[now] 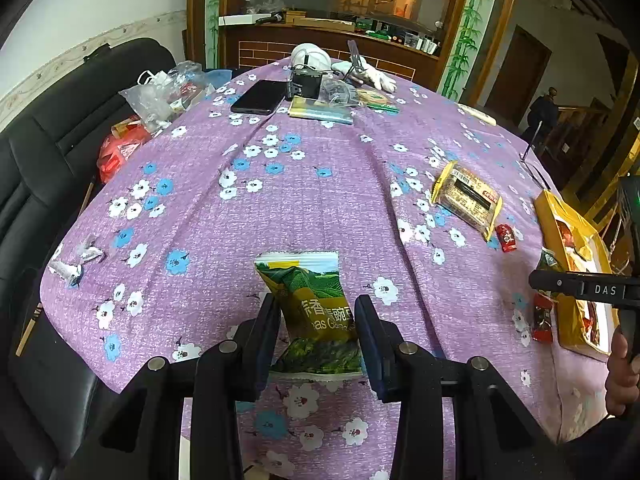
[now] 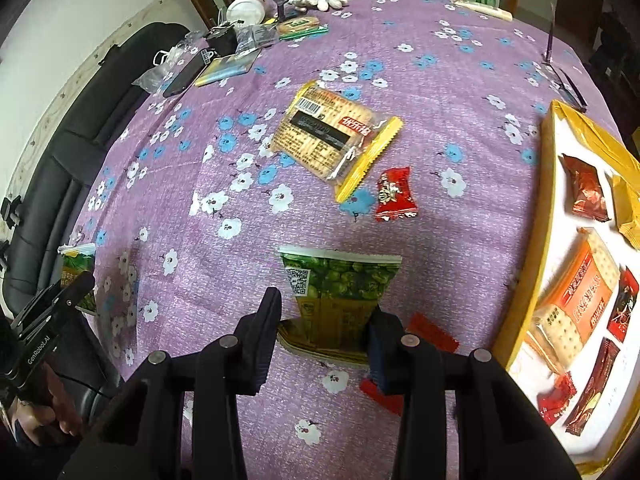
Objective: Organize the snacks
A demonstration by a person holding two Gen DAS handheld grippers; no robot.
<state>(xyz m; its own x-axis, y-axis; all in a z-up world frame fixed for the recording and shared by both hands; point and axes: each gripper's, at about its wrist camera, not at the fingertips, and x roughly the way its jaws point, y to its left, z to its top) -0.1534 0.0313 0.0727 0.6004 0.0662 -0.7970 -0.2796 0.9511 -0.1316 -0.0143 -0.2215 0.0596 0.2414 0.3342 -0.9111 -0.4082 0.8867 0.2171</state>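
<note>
right tongs [image 2: 324, 320] are clamped on a green pea packet [image 2: 340, 284], held above the table [image 2: 440, 80], long axis pointing away from the wrist. the yellow-rimmed snack box [image 2: 548, 184] lies just to the right of it, so the right hand is nearer. left tongs [image 1: 316, 328] are clamped on a second green pea packet [image 1: 316, 300], further from the box.
</note>
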